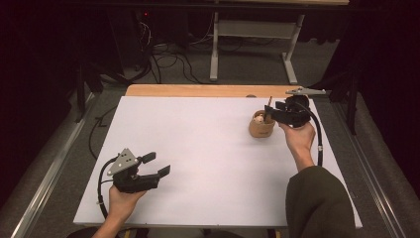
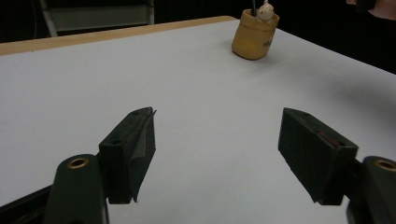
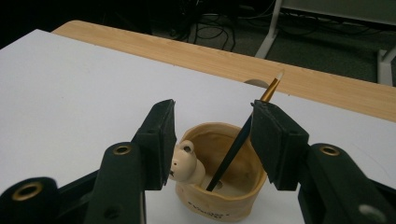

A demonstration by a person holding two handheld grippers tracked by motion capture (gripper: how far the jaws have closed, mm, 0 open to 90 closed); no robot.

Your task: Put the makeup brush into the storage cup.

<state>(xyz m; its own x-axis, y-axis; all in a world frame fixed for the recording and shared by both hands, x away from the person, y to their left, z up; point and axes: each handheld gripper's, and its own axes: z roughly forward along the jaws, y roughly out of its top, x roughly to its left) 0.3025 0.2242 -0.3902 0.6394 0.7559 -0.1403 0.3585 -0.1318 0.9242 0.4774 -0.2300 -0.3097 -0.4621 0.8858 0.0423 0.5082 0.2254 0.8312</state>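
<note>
A tan ceramic cup point(image 1: 261, 129) stands at the far right of the white tabletop point(image 1: 198, 148). On its rim sits a small cream bear figure point(image 3: 187, 163), and a dark brush point(image 3: 238, 144) with a gold ferrule leans inside it. My right gripper point(image 3: 212, 112) hovers open just over the cup's mouth; the brush handle rests along its right pad while the left pad stays apart from it. In the high view this gripper point(image 1: 268, 113) is at the cup's right rim. My left gripper point(image 1: 158, 163) is open near the front left, with nothing between its jaws point(image 2: 217, 116). The cup point(image 2: 254, 39) is far off.
A bare wooden strip point(image 1: 198, 90) with a round hole point(image 1: 251, 95) runs along the table's far edge. Beyond it stand a white-legged frame point(image 1: 214, 49) and cables on the floor. Metal rails flank the table on both sides.
</note>
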